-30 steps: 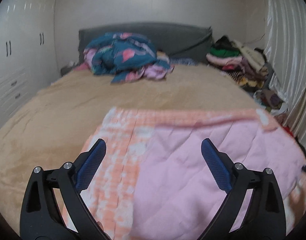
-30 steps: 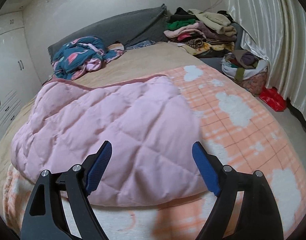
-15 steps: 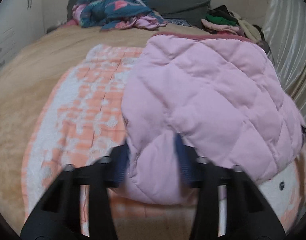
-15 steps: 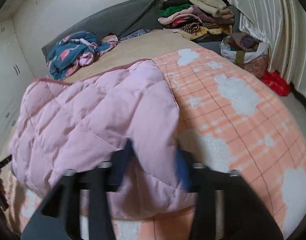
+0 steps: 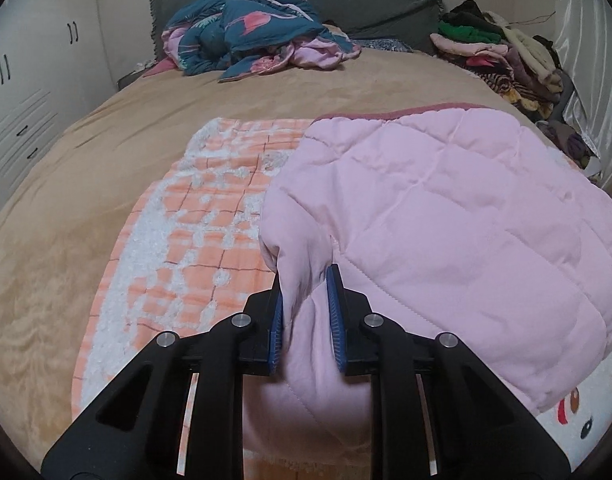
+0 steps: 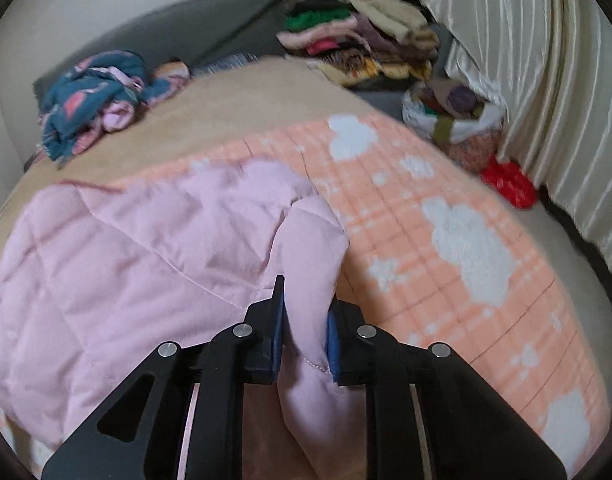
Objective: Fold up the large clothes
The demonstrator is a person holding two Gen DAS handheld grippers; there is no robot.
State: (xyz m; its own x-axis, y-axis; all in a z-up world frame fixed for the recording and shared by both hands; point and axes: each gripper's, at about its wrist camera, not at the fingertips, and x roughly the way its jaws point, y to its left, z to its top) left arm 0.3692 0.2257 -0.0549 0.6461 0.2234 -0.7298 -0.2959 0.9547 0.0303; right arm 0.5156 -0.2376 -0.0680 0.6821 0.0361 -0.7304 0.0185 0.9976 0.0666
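A pink quilted cover (image 5: 446,208) lies folded over on an orange checked blanket with white clouds (image 5: 194,240), spread on the tan bed (image 5: 106,140). In the left wrist view my left gripper (image 5: 306,276) has its blue pads closing tight on the quilt's near left corner, with a bunch of pink fabric pinched between them. In the right wrist view my right gripper (image 6: 306,292) closes the same way on the near right corner of the pink quilt (image 6: 146,248), next to the bare orange blanket (image 6: 446,220). Both corners look lifted a little.
A teal flamingo-print bedding heap (image 5: 258,28) lies by the grey headboard (image 5: 378,4). A pile of clothes (image 5: 498,52) sits at the bed's far right corner. White wardrobes (image 5: 26,80) stand left. Right of the bed are a curtain (image 6: 546,80), a stuffed bag (image 6: 454,120) and a red bundle (image 6: 508,184).
Both grippers went from wide open to pinched on the pink quilt's near corners. They dropped in toward the quilt, and the right one has pulled its corner up into a ridge.
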